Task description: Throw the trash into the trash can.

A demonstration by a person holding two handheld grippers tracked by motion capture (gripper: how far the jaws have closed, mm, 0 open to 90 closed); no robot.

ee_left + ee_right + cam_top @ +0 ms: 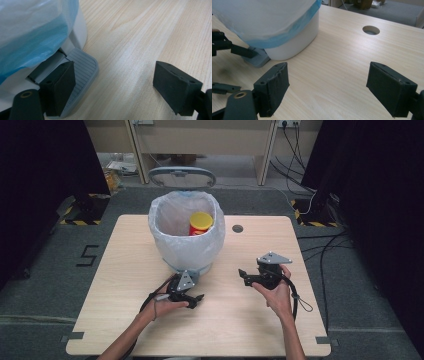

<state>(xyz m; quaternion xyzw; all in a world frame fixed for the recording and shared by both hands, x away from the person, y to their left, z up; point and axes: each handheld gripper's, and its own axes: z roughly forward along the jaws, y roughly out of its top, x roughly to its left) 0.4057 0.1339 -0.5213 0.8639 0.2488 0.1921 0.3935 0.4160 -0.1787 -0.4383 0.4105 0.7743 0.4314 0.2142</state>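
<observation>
A white pedal bin lined with a pale plastic bag stands at the middle back of the wooden table. Its lid stands raised behind it. A red can with a yellow top lies inside. My left gripper is open at the bin's front foot. In the left gripper view one jaw of the left gripper lies over the grey ribbed pedal. My right gripper hovers to the right of the bin, pointing left. Its jaws are open over bare wood in the right gripper view.
A round hole pierces the table right of the bin. Cables trail across the grey floor at the right. Dark curtains flank both sides. Bare wood stretches along the table's left and front.
</observation>
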